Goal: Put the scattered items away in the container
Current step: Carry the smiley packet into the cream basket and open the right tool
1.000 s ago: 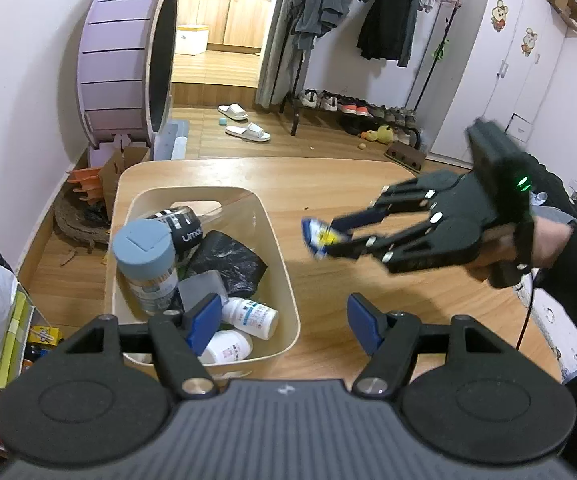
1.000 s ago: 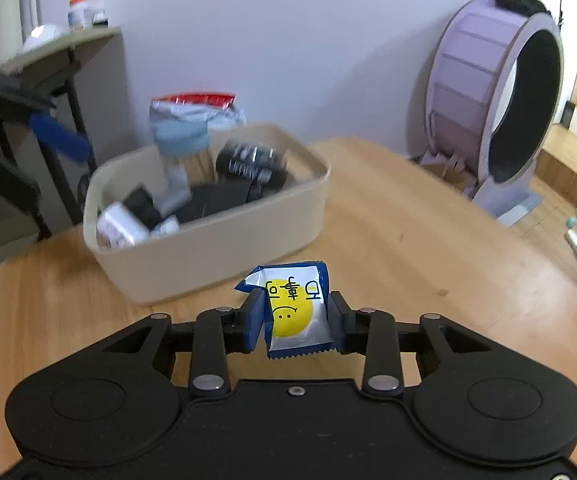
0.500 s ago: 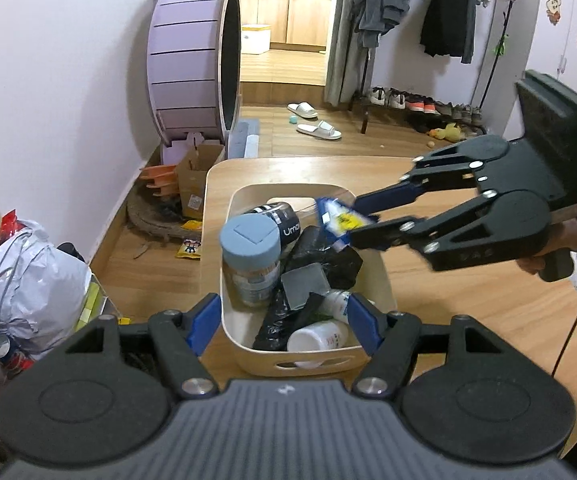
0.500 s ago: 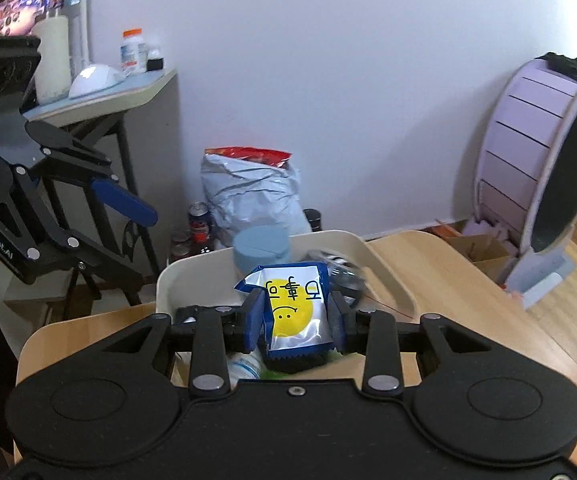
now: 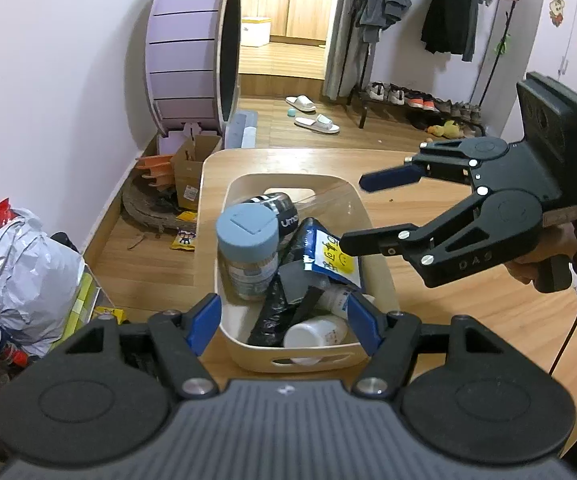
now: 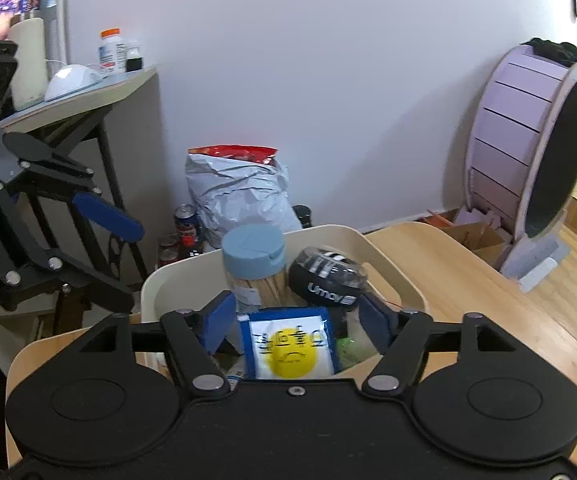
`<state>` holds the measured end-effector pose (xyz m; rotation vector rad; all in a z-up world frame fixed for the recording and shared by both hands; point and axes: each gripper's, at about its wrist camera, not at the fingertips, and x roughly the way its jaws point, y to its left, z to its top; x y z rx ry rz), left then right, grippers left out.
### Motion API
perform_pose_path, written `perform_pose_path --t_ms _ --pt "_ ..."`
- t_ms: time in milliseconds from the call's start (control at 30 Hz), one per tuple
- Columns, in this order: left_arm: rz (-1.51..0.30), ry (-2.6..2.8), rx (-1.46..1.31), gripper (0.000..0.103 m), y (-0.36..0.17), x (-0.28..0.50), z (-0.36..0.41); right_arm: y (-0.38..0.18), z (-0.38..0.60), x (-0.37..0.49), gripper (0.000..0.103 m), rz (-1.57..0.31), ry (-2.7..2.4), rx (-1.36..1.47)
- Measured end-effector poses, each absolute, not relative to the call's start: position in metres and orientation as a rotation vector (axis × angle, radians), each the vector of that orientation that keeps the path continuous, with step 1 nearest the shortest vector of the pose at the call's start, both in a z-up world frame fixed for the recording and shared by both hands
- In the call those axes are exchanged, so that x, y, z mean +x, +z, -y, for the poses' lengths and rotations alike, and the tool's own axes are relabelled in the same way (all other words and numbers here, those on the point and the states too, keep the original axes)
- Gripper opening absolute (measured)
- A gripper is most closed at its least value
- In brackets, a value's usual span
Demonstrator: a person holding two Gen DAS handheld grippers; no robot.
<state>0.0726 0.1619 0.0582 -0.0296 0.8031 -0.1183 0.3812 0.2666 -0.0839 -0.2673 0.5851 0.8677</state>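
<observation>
1. The right claw [image 6: 292, 320] is opening over the container [image 5: 376, 276]; its blue pads stand clear of the snack packet [image 6: 290, 346] between them.
2. The packet lies atop the container's pile, seemingly light, soft and crinkly; best pinched by an edge.
3. The left claw [image 5: 284, 322] hangs half open and empty at the container's near end on the worktop [image 5: 468, 300].

Two handheld matte black plastic grippers. The right gripper [image 5: 354, 208] has linked arms joined by silver screws, blue finger pads [image 5: 388, 178], faint "DAS" lettering, a boxy rear module with a green light, and a black cable. The left gripper [image 5: 284, 322] has round black hubs and a ribbed grey top.
</observation>
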Motion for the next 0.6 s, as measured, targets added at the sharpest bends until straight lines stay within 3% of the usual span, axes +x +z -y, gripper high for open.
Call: perform_pose_path --t_ms 267,467,600 --pt "-0.808 -0.126 -0.024 0.077 0.06 0.076 -0.152 -0.074 -0.264 0.375 0.089 -0.613 0.815 -0.238" --pt "-0.806 -0.112 -0.027 0.099 0.068 0.079 -0.146 -0.066 -0.261 0.37 0.098 -0.668 0.792 -0.229" --pt "-0.802 -0.081 -0.053 0.103 0.071 0.079 -0.147 -0.058 -0.259 0.368 0.102 -0.696 0.76 -0.245"
